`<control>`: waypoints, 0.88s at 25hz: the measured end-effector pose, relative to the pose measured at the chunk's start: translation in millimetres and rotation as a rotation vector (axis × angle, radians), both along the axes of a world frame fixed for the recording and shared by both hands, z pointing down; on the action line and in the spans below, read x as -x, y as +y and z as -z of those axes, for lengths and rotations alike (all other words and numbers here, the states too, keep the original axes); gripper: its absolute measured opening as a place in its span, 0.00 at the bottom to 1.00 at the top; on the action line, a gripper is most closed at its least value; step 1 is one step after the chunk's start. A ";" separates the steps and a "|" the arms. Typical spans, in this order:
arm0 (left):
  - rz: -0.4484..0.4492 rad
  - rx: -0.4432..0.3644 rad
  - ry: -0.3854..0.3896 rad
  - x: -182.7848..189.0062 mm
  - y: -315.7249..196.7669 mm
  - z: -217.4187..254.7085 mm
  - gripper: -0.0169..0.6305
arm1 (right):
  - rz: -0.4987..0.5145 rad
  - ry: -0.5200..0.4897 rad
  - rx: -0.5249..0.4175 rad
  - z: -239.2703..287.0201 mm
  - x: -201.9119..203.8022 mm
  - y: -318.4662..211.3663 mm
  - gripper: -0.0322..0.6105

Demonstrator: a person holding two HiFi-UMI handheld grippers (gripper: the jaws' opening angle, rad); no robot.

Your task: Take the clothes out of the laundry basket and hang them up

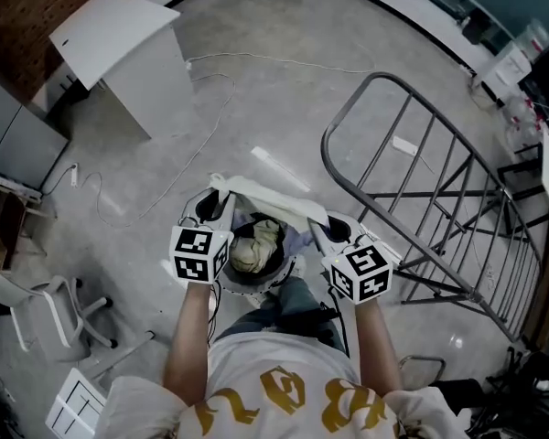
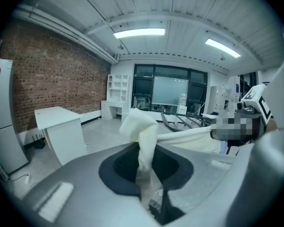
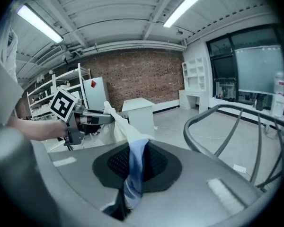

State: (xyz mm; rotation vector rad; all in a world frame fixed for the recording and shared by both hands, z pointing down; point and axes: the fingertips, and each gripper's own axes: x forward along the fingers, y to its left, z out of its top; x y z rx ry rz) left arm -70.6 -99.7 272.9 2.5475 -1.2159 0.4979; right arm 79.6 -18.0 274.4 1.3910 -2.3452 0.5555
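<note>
A bare concrete floor (image 1: 256, 108) runs back to a brick wall (image 3: 132, 74), with a white desk (image 1: 119, 39) at the upper left of the head view and a grey metal drying rack (image 3: 211, 109) on the person's right. The laundry basket (image 1: 247, 286) stands on the floor right in front of the person, below and between the two hands, with a yellowish piece of clothing (image 1: 254, 242) bundled inside it.

A cream garment (image 1: 273, 199) hangs above the basket, stretched as a band from one gripper to the other. The left gripper (image 1: 217, 190) has its fingers closed on one end of it, the cloth bunching up out of the pinch. The right gripper (image 1: 317, 224) has its fingers clamped on the other end, where the fabric looks pale blue at the pinch. Both grippers tilt slightly downward.
</note>
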 end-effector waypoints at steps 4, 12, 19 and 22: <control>-0.057 -0.048 0.052 -28.5 -9.3 35.4 0.12 | -0.075 -0.012 -0.055 31.7 -23.5 3.5 0.12; -0.214 -0.143 0.104 -98.5 -5.3 87.2 0.12 | -0.238 0.001 -0.154 76.7 -82.9 24.8 0.12; -0.303 -0.193 0.149 -154.5 -3.0 126.5 0.12 | -0.323 0.033 -0.236 117.2 -131.0 37.9 0.12; -0.323 -0.214 0.180 -178.1 -6.3 145.7 0.12 | -0.341 0.046 -0.274 134.6 -151.9 38.5 0.12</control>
